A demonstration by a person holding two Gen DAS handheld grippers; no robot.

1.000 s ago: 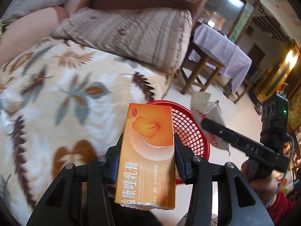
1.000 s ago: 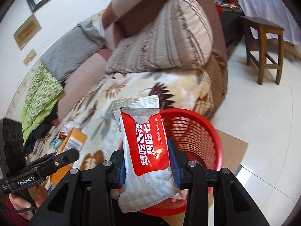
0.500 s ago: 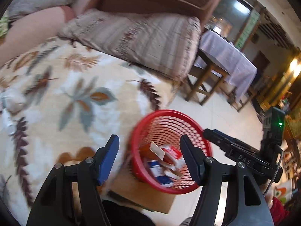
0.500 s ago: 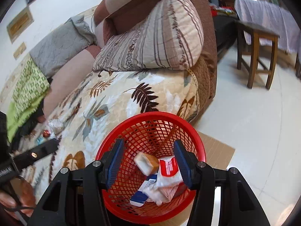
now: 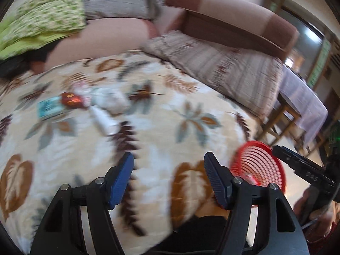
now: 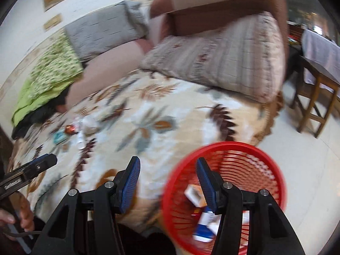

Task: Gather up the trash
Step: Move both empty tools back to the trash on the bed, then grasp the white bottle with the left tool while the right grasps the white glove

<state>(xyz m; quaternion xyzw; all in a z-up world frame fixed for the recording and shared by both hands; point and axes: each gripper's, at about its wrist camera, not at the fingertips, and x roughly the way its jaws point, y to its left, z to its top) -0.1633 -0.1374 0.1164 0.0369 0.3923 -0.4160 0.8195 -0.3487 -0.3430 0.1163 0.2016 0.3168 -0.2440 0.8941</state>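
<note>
Nearby, round red mesh basket [image 6: 225, 153]

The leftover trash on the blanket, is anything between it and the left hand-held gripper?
Nothing visible. The left hand-held gripper is open and empty, and only bare leaf-patterned blanket lies between it and the trash pile. The red basket sits off to its right, out of that path.

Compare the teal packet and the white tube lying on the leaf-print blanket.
The teal packet is flat and rectangular; the white tube is long and narrow. The teal packet lies at the cluster's left edge; the white tube points toward the open left gripper. Both are blurred, lie on the blanket, and are outside the red basket.
</note>
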